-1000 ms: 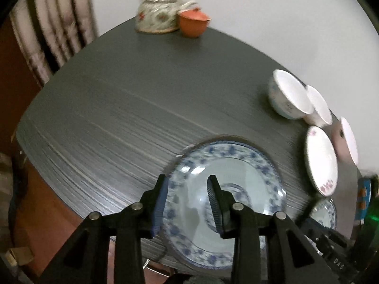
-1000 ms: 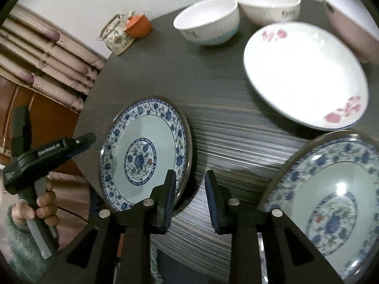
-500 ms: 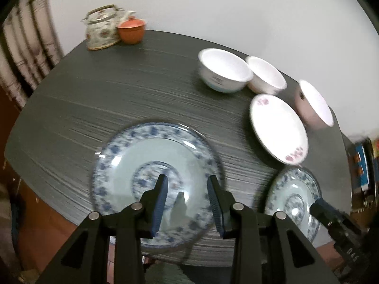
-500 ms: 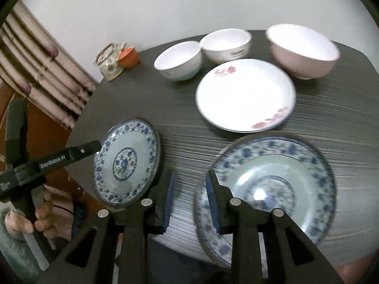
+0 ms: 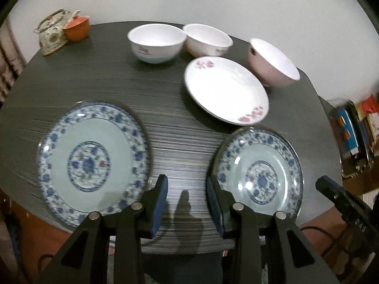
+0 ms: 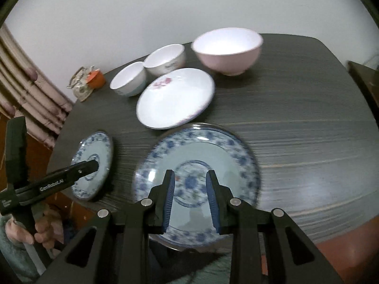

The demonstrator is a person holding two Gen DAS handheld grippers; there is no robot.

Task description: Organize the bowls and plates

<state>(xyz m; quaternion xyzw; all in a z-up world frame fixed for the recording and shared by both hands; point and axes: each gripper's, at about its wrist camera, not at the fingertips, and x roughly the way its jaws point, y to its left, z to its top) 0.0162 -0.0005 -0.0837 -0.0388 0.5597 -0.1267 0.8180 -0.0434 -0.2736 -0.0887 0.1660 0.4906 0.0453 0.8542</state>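
Two blue-patterned plates lie at the near edge of the dark table, the left plate (image 5: 92, 161) (image 6: 93, 163) and the right plate (image 5: 260, 172) (image 6: 196, 177). Behind them lie a white plate with pink flowers (image 5: 225, 92) (image 6: 175, 99), two white bowls (image 5: 156, 42) (image 5: 207, 39) and a pink bowl (image 5: 272, 62) (image 6: 227, 49). My left gripper (image 5: 187, 201) is open and empty above the table edge between the two blue plates. My right gripper (image 6: 190, 194) is open and empty above the right blue plate.
A patterned teapot (image 5: 53, 30) and an orange cup (image 5: 77, 28) stand at the far left of the table (image 5: 94, 75). A curtain (image 6: 30, 90) hangs at the left. Books (image 5: 357, 127) are stacked off the table's right side.
Both grippers have pulled back and swung right. The left one now faces the gap between the blue plates; the right one is over the right blue plate. Nothing on the table moved.
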